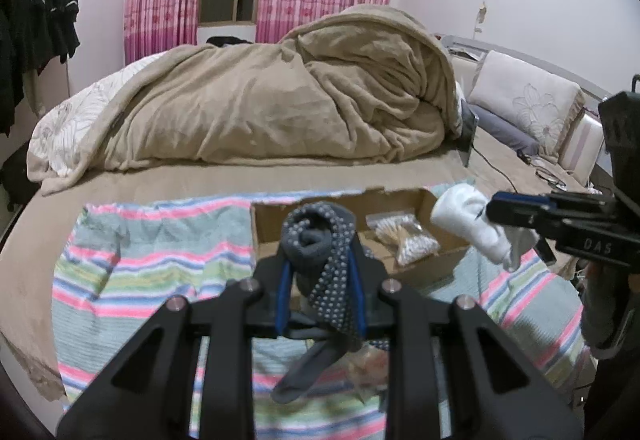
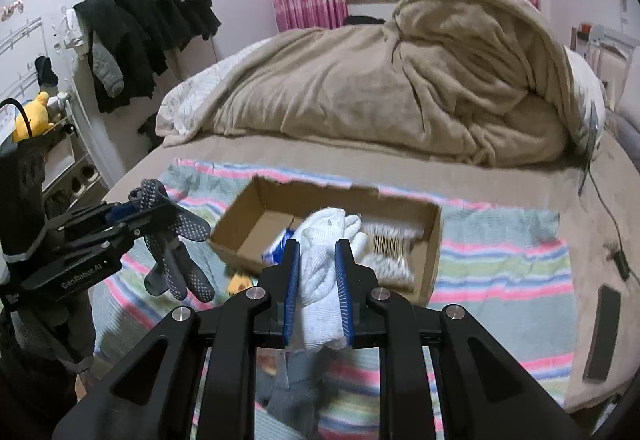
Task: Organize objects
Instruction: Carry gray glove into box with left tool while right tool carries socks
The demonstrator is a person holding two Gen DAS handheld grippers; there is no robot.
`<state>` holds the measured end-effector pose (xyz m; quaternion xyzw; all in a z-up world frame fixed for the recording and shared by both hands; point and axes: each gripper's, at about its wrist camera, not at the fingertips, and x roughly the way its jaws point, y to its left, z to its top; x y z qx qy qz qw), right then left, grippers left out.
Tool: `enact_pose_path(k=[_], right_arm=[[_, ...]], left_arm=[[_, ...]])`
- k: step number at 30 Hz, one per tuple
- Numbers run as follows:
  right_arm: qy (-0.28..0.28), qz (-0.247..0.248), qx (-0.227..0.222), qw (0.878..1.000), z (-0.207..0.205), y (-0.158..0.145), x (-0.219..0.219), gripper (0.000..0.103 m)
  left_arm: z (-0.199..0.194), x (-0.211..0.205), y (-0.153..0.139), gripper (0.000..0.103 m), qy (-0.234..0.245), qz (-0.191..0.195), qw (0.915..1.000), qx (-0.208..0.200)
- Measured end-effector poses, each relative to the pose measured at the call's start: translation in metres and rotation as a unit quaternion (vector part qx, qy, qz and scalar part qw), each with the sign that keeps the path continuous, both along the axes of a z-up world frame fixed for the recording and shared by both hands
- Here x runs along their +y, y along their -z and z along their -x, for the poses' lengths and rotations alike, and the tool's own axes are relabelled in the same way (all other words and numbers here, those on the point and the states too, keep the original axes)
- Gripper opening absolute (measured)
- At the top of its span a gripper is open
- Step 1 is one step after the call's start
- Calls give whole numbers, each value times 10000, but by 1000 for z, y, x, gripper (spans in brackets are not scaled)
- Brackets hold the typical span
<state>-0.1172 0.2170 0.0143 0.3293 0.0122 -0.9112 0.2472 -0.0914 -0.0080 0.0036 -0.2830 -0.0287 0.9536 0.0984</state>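
An open cardboard box [image 1: 448,264] [image 2: 240,217] lies on a striped cloth on the bed. A bag of cotton swabs [image 1: 404,236] [image 2: 390,248] lies inside it. My left gripper [image 1: 319,260] is shut on a rolled grey dotted sock [image 1: 316,236] and holds it above the box's near left side; it also shows in the right wrist view [image 2: 176,224]. My right gripper [image 2: 318,252] is shut on a rolled white sock [image 2: 324,260] over the box's near edge; the sock also shows in the left wrist view [image 1: 472,224].
A heaped beige blanket [image 1: 280,99] fills the far half of the bed. Pillows [image 1: 524,99] lie at the right. A black flat device [image 2: 602,332] and a cable [image 2: 608,215] lie right of the striped cloth [image 2: 500,280]. Dark clothes [image 2: 148,27] hang at the left wall.
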Motion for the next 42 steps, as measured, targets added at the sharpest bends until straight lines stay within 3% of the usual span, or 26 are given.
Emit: enact_pose_path(k=[6, 12, 25, 31, 34, 40, 41, 42], right_arm=[[-21, -89, 131, 9999, 19, -10, -7, 19], [-83, -37, -5, 10000, 48, 0, -19, 19], [-135, -88, -612, 9980, 105, 58, -36, 19], [-78, -337, -930, 9951, 115, 90, -39, 19], [-115, -357, -1083, 9934, 117, 98, -39, 20], [-97, -319, -1035, 9941, 109, 90, -38, 42], [-108, -318, -998, 9944, 106, 86, -37, 42], [-120, -323, -957, 9948, 104, 83, -37, 43]], left_arm=[[23, -1, -12, 25, 74, -62, 9999, 86], [54, -4, -2, 25, 1, -12, 10000, -12], [113, -1, 59, 27, 35, -73, 9974, -710], [128, 6, 91, 29, -60, 139, 9922, -1241], [125, 12, 94, 34, -21, 284, 9911, -1303], [114, 13, 89, 37, -109, 319, 9901, -1361], [110, 12, 85, 47, -152, 295, 9908, -1315], [105, 10, 81, 64, -196, 249, 9916, -1255]])
